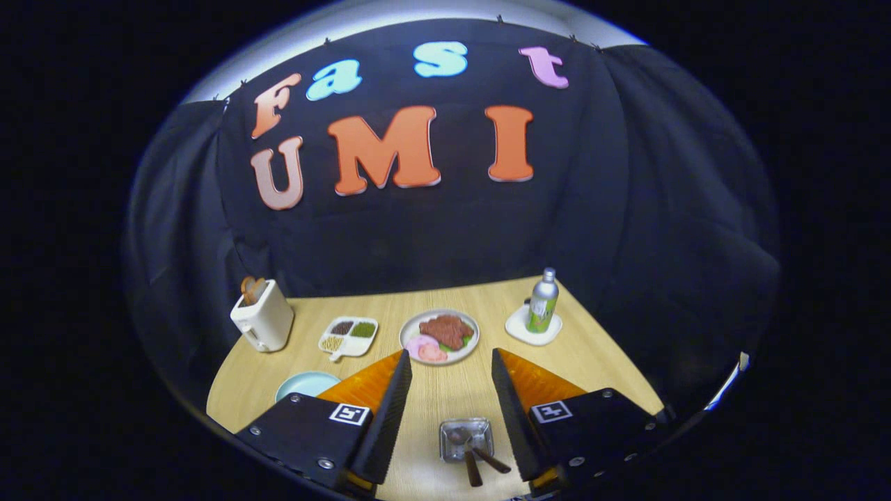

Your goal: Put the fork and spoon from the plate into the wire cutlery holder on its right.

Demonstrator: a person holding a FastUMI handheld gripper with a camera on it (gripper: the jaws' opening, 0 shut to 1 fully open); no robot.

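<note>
We see our gripper (451, 400) with its fingers spread wide and holding nothing, and between them, close in, lies the small square silvery metal plate (466, 440) on the pale wooden tabletop (445, 390). Two utensils with dark brown handles (480, 463) rest on that plate, bowls inward and handles sticking out over its near edge; we take them for the fork and spoon, though we cannot tell which is which. We judge the task not yet begun: both pieces sit on the plate, and both moves remain. Beyond the plate stand a round white dish of meat (439, 336), a white four-part tray (348, 337), a white toaster (262, 321) and a silver-green bottle (542, 303).
</note>
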